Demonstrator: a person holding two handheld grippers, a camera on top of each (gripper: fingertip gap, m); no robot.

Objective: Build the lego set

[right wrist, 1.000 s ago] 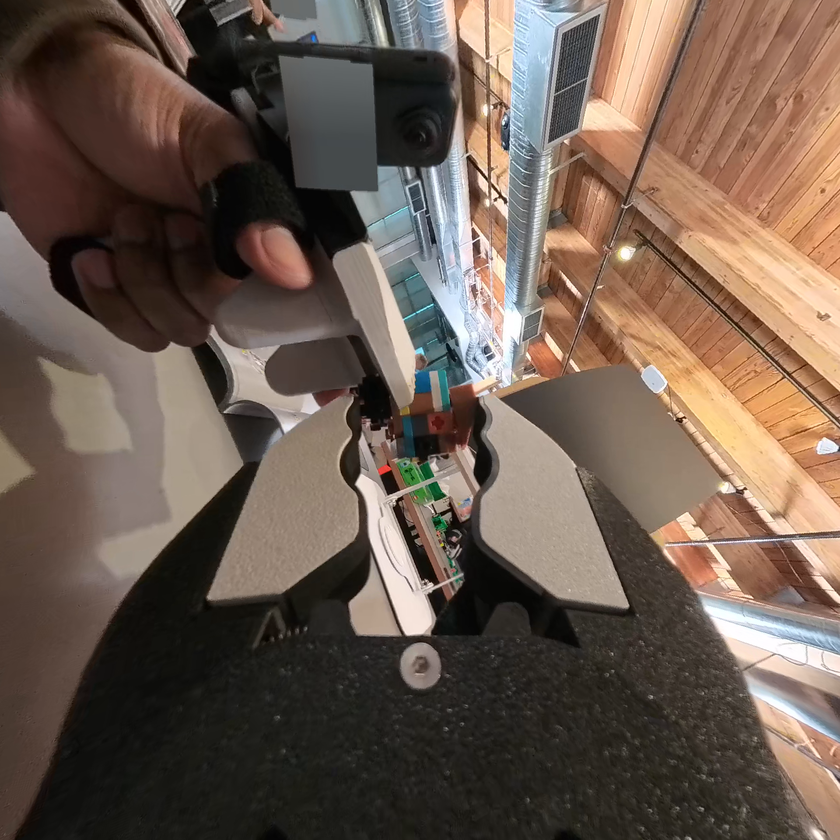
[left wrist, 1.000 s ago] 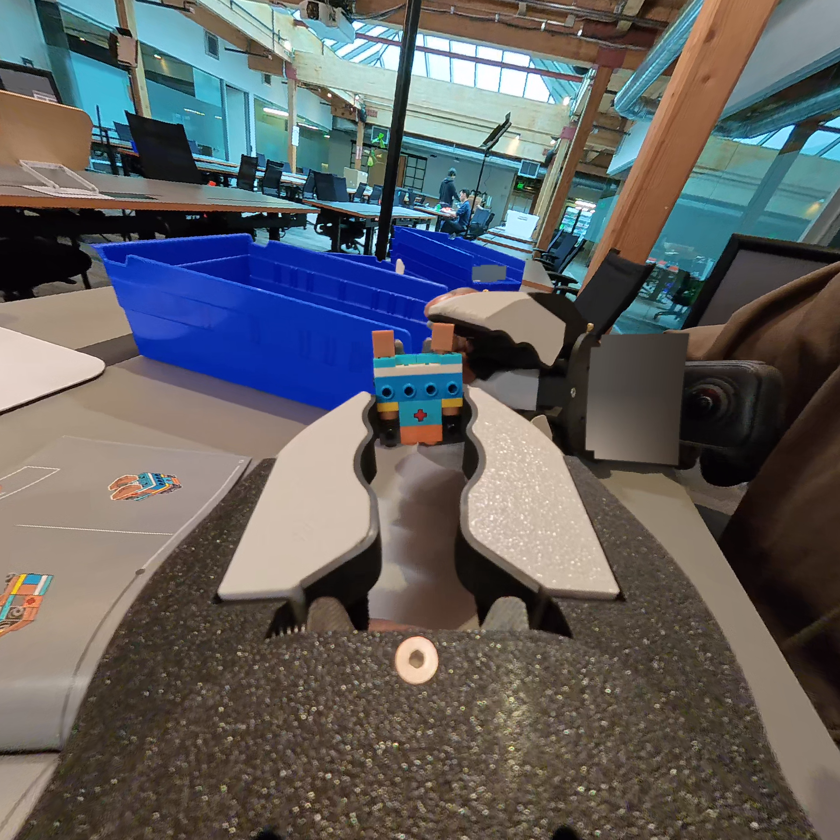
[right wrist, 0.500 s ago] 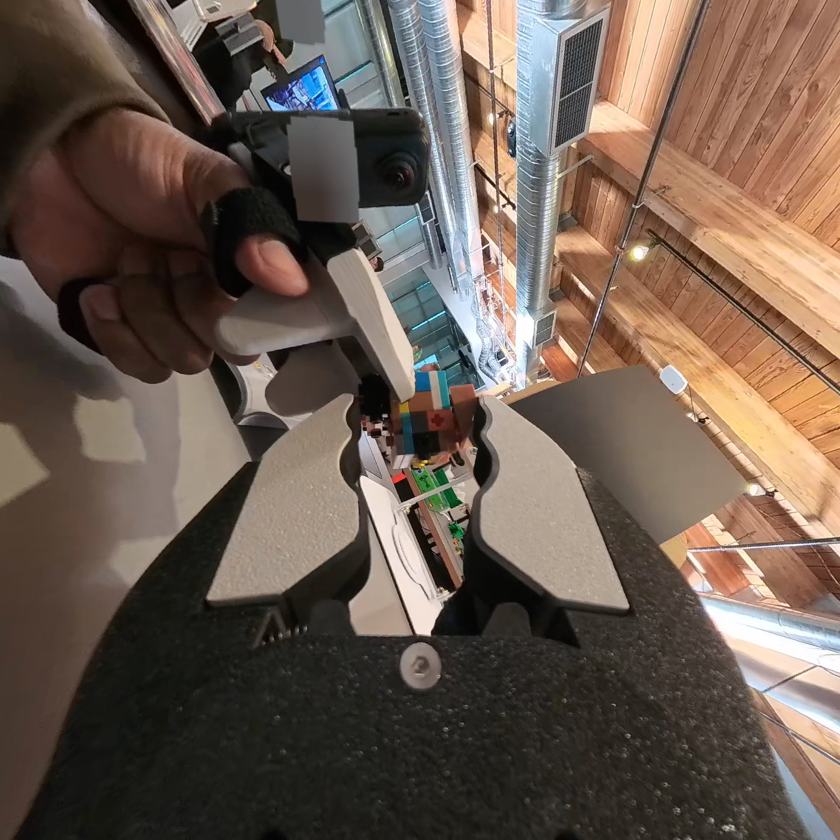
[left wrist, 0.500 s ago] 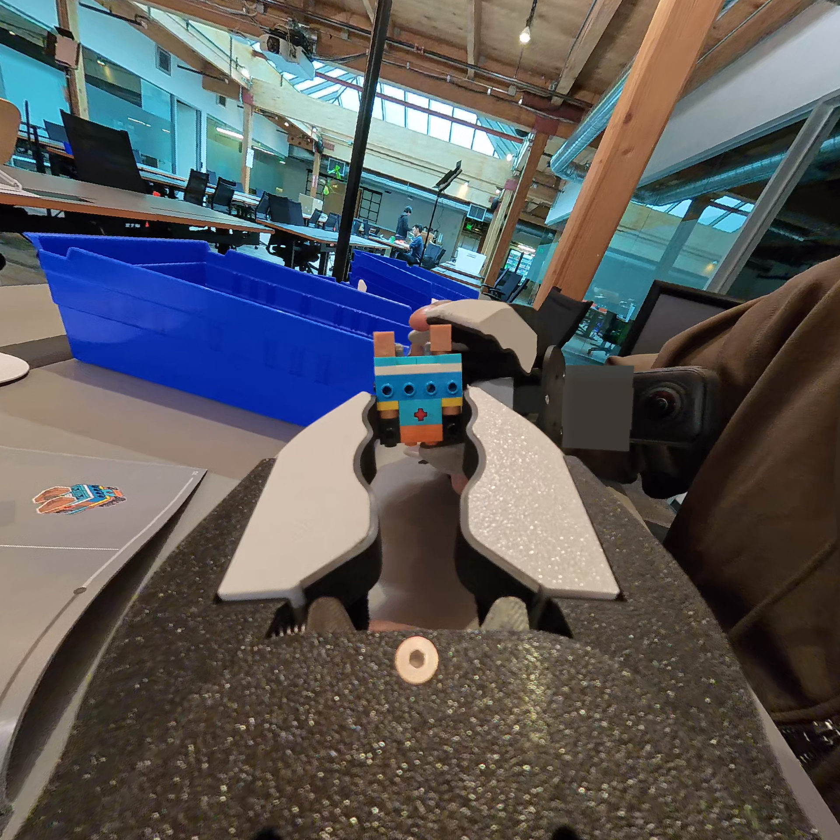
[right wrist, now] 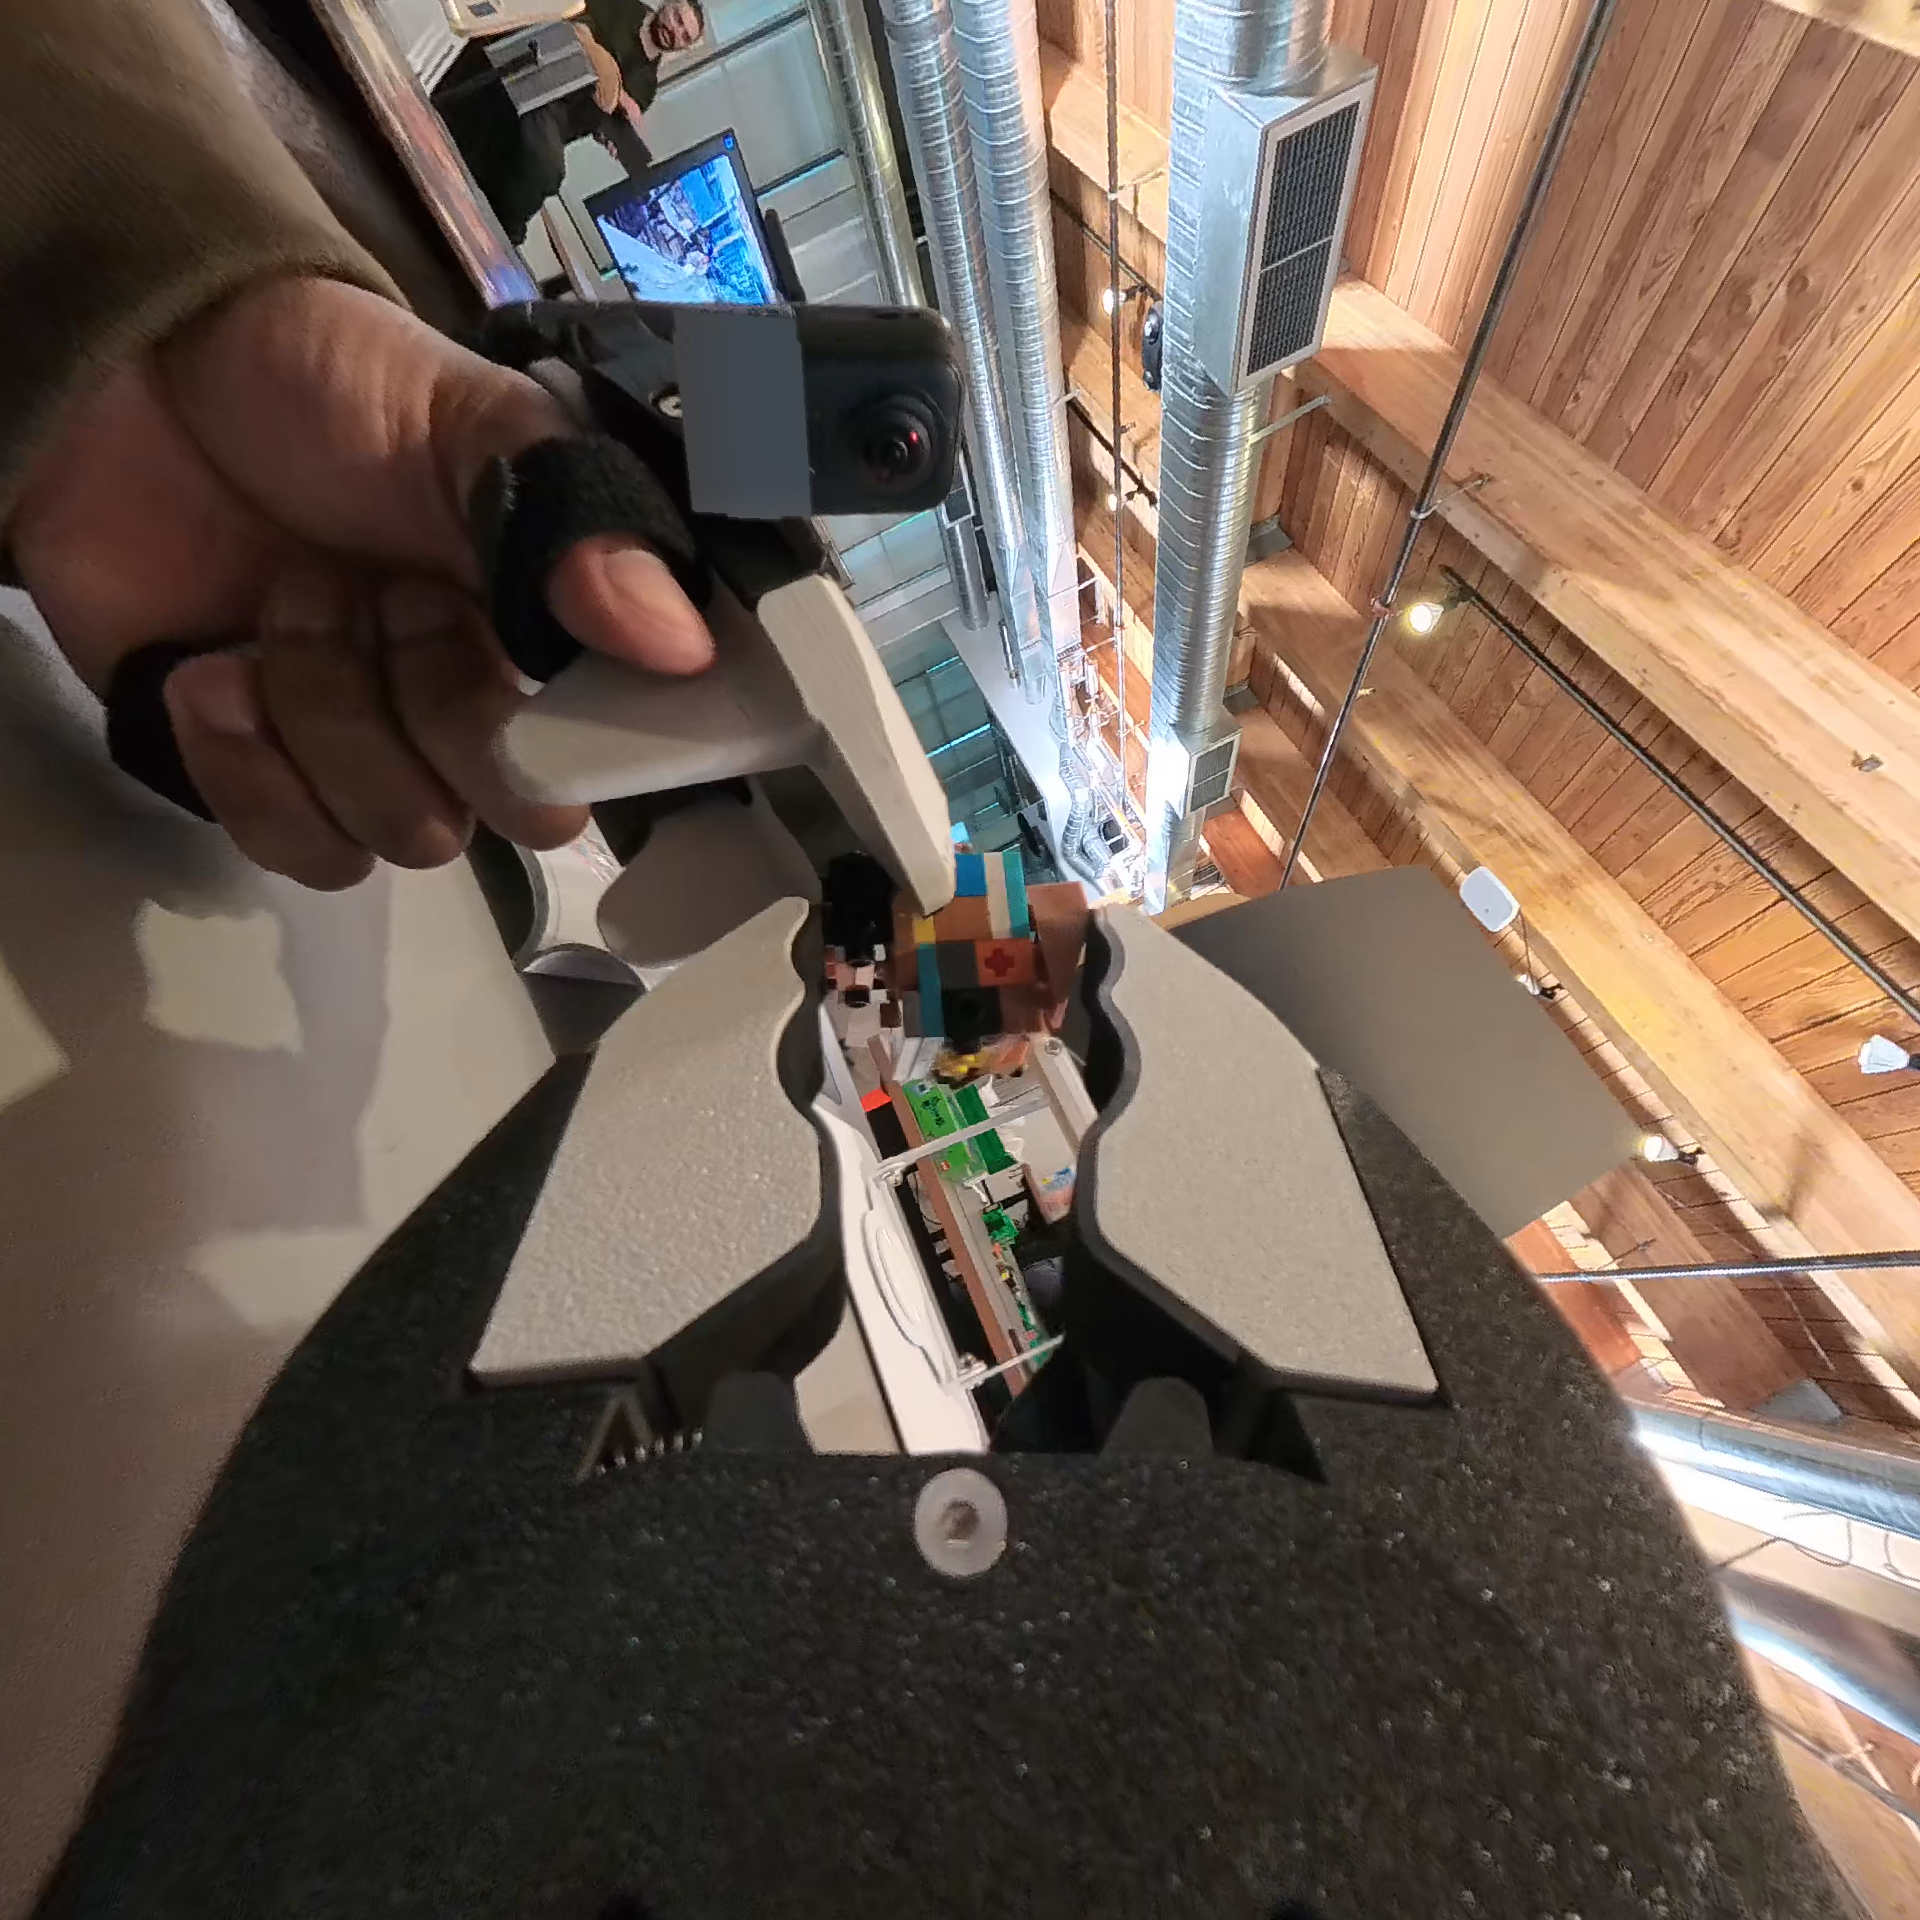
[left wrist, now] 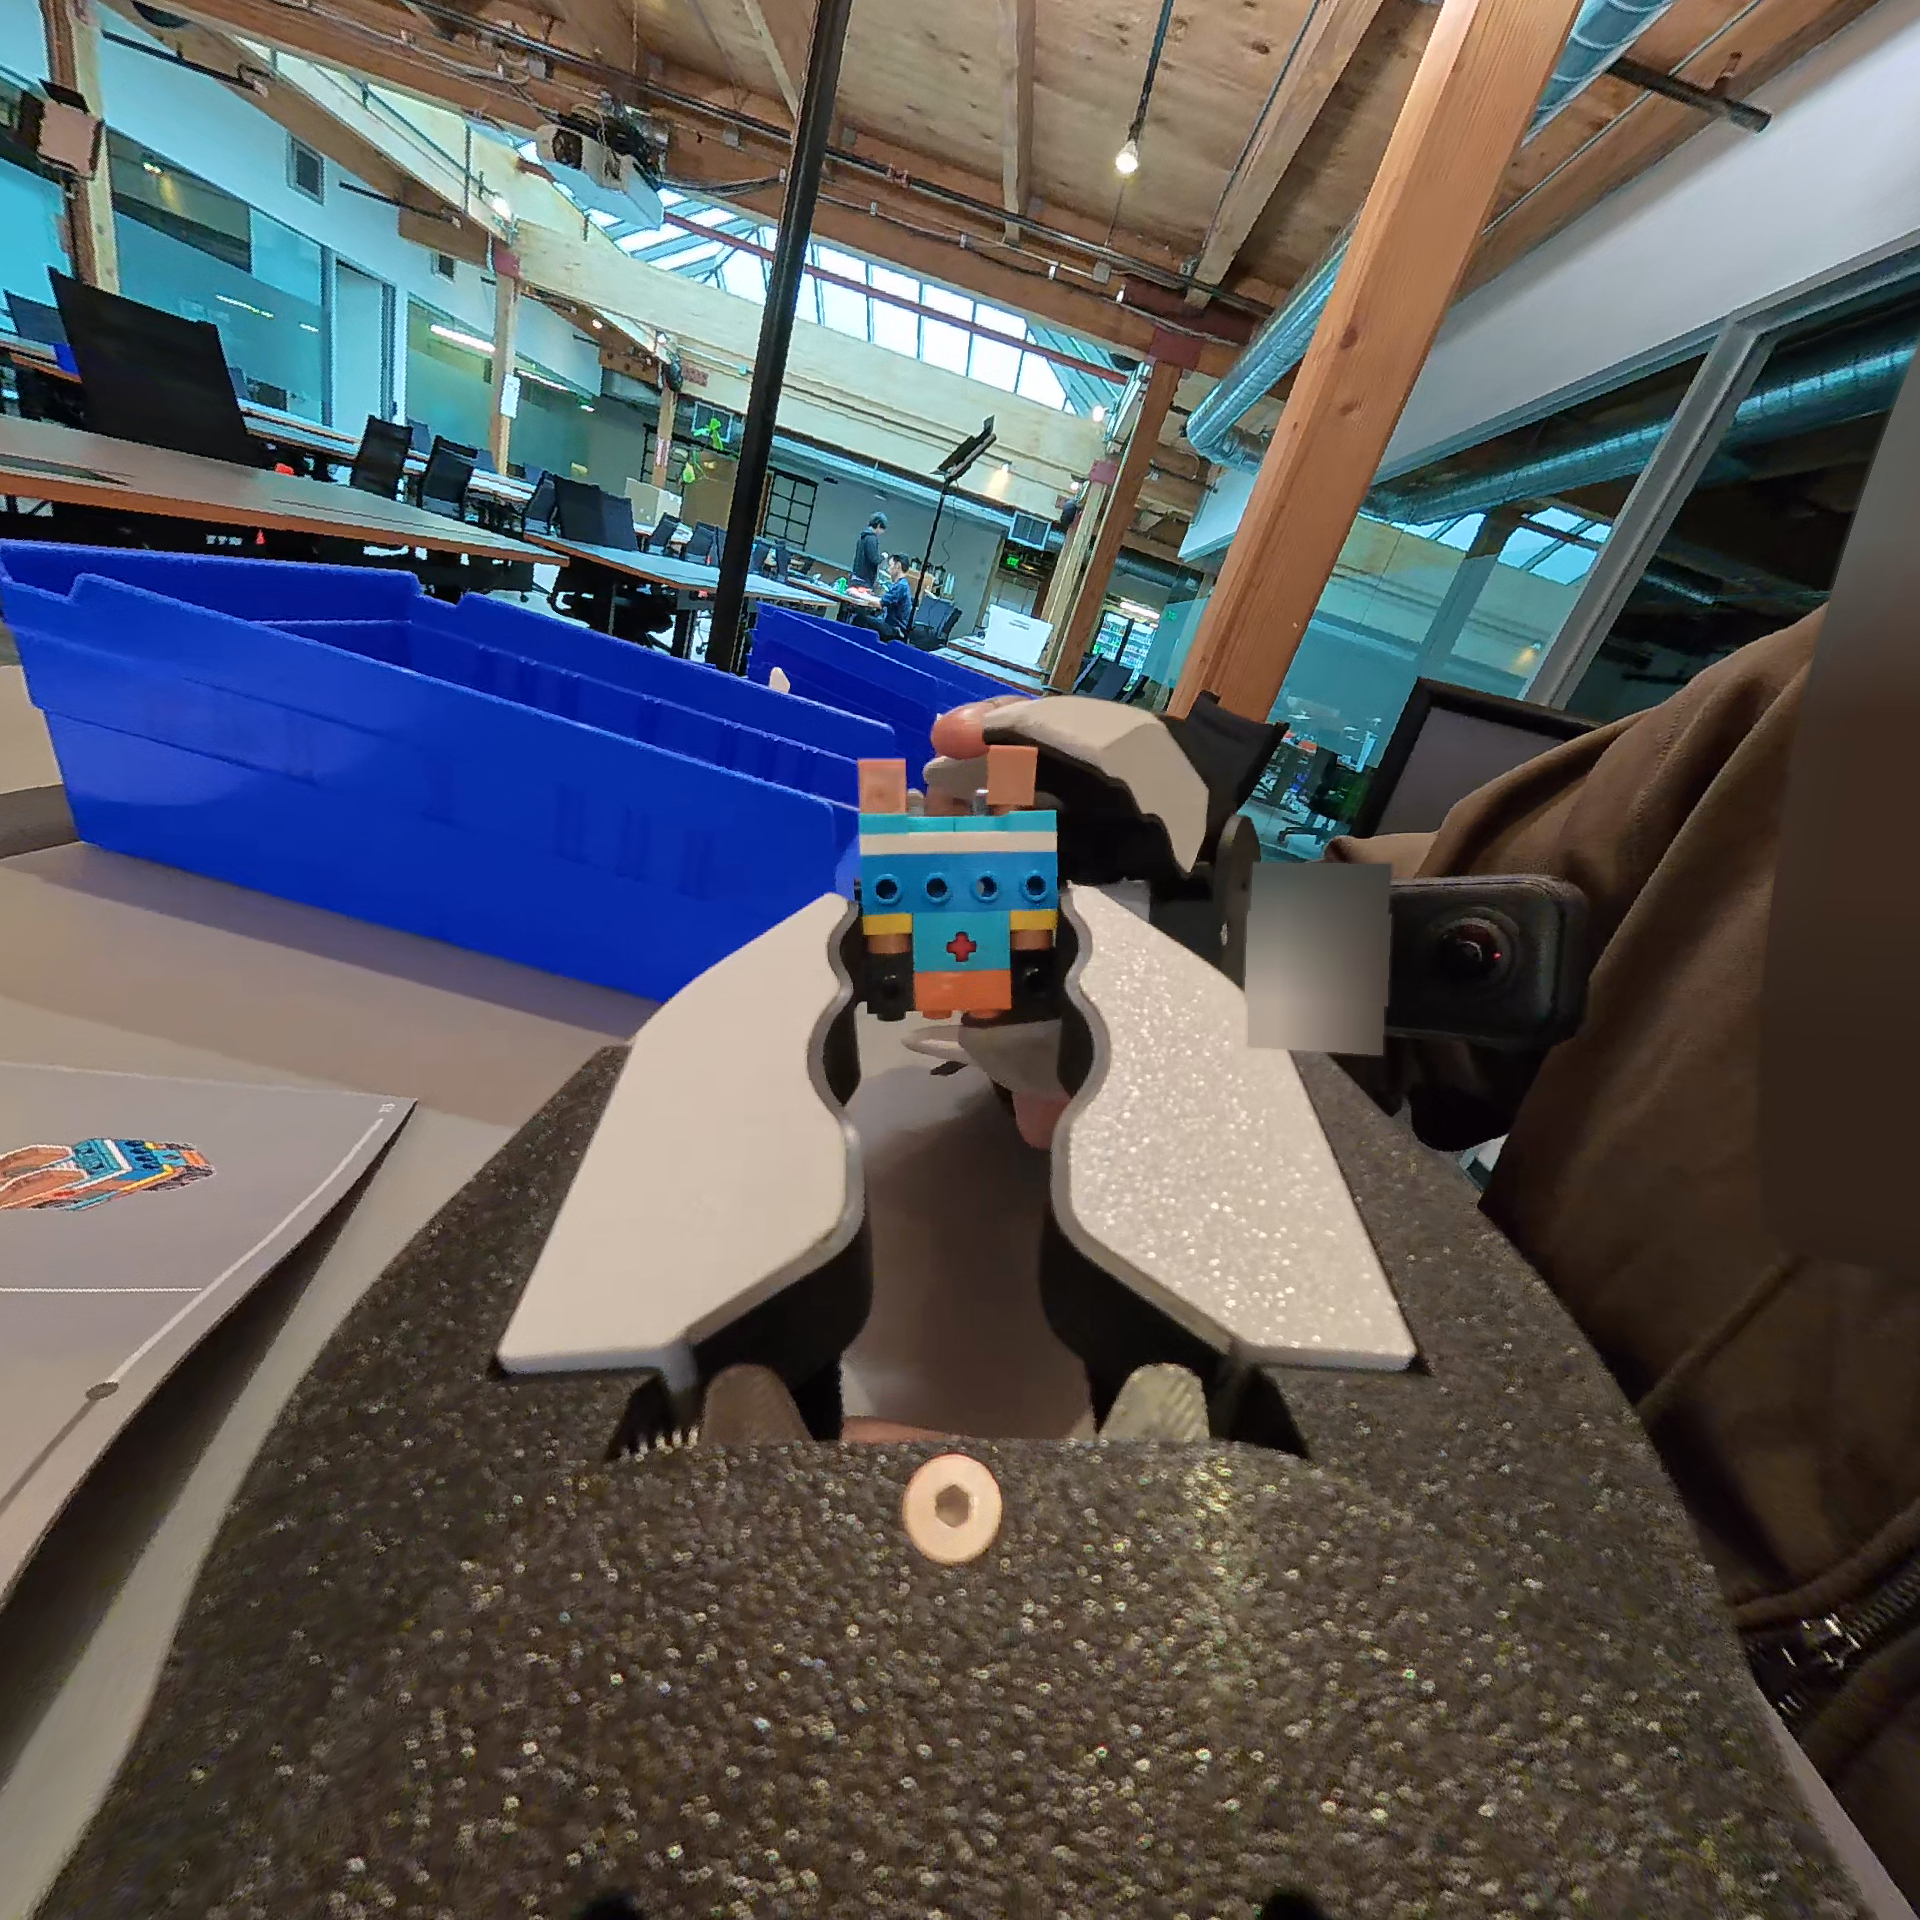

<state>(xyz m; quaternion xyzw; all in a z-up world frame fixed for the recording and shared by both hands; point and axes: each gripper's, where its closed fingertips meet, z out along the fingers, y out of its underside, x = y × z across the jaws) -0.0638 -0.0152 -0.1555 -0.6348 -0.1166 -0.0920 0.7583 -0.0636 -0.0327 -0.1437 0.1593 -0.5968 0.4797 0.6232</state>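
Small lego model [left wrist: 958,906] pinched between the tips of the left claw [left wrist: 960,961], held upright off the surface, blue and teal upper bricks (a row of round holes), yellow strip, red cross, orange base, two tan studs above the claw tips, right claw [right wrist: 948,971] gripping it too.

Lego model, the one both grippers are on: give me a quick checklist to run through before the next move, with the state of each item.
1. Left gripper clamped on the lego model: ok, fingers press its lower sides.
2. Right gripper holding the model: ok, its fingers close on the model in the right wrist view.
3. Model upright and square in the left wrist view: ok, the two brown posts point up.
4. Model clear of the table and blue bin: ok, it is held in the air.
5. Instruction sheet readable: not ok, only a corner shows.
6. Next brick at hand: cannot tell, none is visible.
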